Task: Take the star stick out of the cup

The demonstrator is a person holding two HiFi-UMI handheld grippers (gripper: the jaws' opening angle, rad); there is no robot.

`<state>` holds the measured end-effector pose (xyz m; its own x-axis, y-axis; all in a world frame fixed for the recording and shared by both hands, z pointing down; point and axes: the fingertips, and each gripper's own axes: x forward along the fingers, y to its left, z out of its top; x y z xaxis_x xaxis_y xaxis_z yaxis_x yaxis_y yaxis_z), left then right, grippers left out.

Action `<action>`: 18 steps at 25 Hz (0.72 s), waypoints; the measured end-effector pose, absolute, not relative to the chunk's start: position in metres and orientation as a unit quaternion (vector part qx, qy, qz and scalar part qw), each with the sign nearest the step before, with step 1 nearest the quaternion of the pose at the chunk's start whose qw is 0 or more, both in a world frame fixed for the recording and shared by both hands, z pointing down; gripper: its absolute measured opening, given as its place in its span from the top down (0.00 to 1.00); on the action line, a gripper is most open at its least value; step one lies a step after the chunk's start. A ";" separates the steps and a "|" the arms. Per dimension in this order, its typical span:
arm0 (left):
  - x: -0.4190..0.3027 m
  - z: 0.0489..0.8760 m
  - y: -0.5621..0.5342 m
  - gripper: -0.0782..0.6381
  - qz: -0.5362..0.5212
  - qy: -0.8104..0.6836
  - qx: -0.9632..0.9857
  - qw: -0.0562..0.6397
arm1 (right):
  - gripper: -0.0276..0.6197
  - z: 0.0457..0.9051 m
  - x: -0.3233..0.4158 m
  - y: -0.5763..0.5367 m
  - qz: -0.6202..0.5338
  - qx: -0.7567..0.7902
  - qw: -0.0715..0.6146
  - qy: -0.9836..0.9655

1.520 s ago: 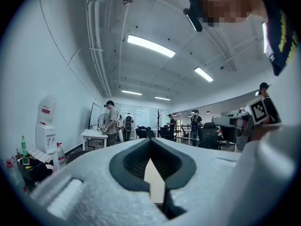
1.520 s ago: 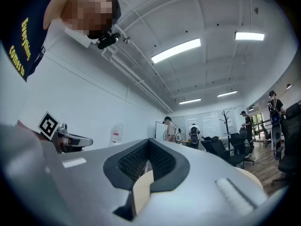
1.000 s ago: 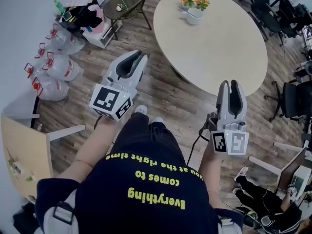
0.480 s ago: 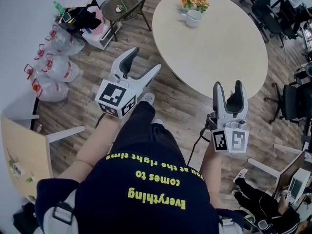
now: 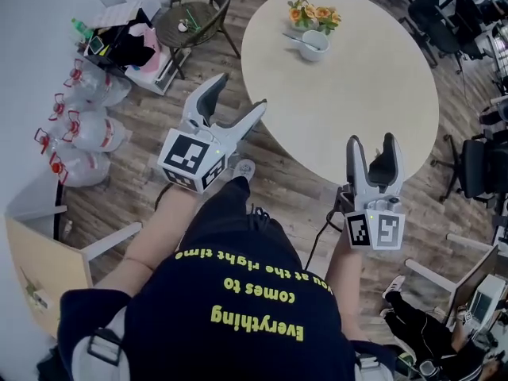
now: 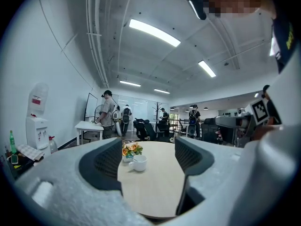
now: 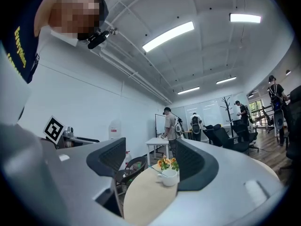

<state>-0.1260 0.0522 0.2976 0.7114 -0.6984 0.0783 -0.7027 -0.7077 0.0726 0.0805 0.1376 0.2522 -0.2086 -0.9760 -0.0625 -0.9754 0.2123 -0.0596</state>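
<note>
Looking at the table, where is the stick? asks one.

In the white cup, answers the other, on the far side of the top, just beside the flowers. The stick leans over the rim toward the left. The star itself is too small to make out.

And the grippers?

Both are well short of the table, held out over the floor. The left gripper has its jaws opening, already spread wide, and nothing is between them. The right gripper is the same, opening and empty.

How do you think the stick will handle?

It is thin and probably very light, so it should lift out with almost no pull. It may be slick, and so slim that the pads could miss it or let it turn between them.

Where would you take it?

On the bare length above the rim, pads square across it, then draw it along its own lean. The cup looks light enough to tip or slide, so the other gripper might steady it by the wall or the handle.
</note>
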 end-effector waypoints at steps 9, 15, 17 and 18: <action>-0.117 0.294 -0.058 0.40 0.017 -0.339 0.939 0.046 | 0.45 0.243 0.075 0.041 0.002 -0.650 0.048 0.759; -0.105 0.301 -0.097 0.40 0.020 -0.325 0.944 0.059 | 0.45 0.252 0.084 0.013 -0.017 -0.664 0.035 0.746; -0.099 0.306 -0.105 0.40 0.024 -0.325 0.943 0.065 | 0.45 0.254 0.091 0.005 -0.021 -0.666 0.032 0.745; -0.096 0.309 -0.109 0.40 0.026 -0.325 0.943 0.068 | 0.45 0.255 0.095 0.001 -0.022 -0.666 0.031 0.745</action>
<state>-0.0961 -0.1090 0.3089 0.7874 -0.6093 0.0935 -0.6164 -0.7796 0.1109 0.0948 0.0006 0.2546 -0.1109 -0.9937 -0.0171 -0.9909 0.1118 -0.0744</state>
